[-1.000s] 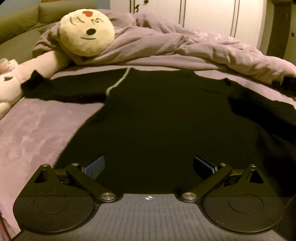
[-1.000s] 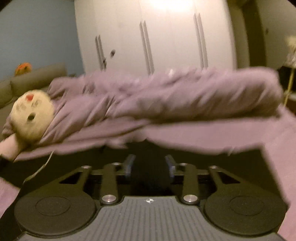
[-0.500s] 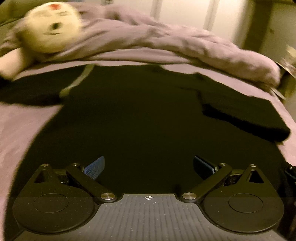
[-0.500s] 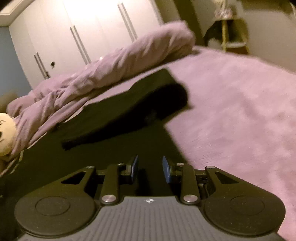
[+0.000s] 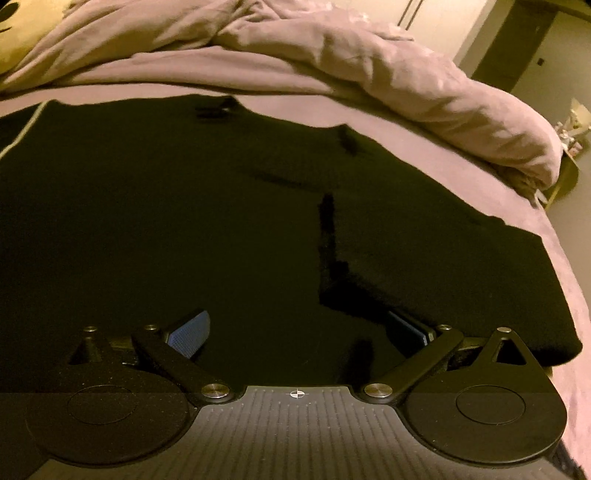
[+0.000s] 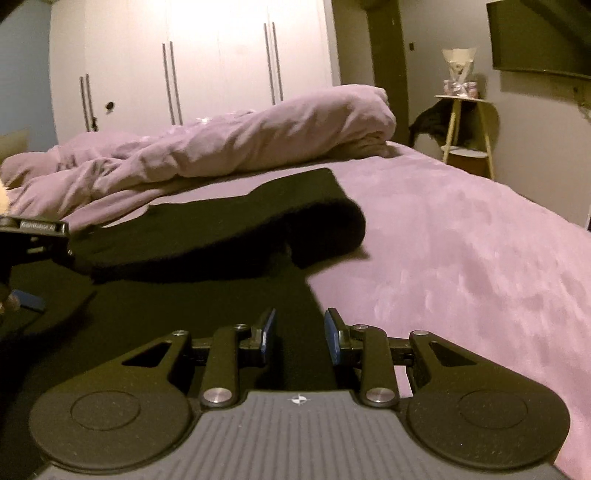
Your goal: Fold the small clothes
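Note:
A black sweater (image 5: 184,221) lies flat on the purple bed (image 6: 461,258), with a pale stripe near its left shoulder. Its right sleeve (image 5: 424,258) is folded in over the body, and its rolled end (image 6: 325,229) shows in the right wrist view. My left gripper (image 5: 297,326) hovers low over the sweater's lower body, jaws wide open and nothing between the pads. My right gripper (image 6: 299,332) sits over the sweater's right side edge. Its pads stand a narrow gap apart, with flat black fabric seen below them. One left-gripper pad (image 6: 26,300) shows at that view's left edge.
A crumpled purple duvet (image 5: 332,55) runs along the far side of the bed. A plush toy (image 5: 7,22) peeks in at the top left. White wardrobes (image 6: 184,55), a small side table (image 6: 465,122) and a wall screen (image 6: 535,37) stand beyond the bed.
My left gripper has travelled right and lower over the sweater, and the plush toy has slid off to the left. My right gripper swung down to the sweater's right edge, jaws slightly narrower.

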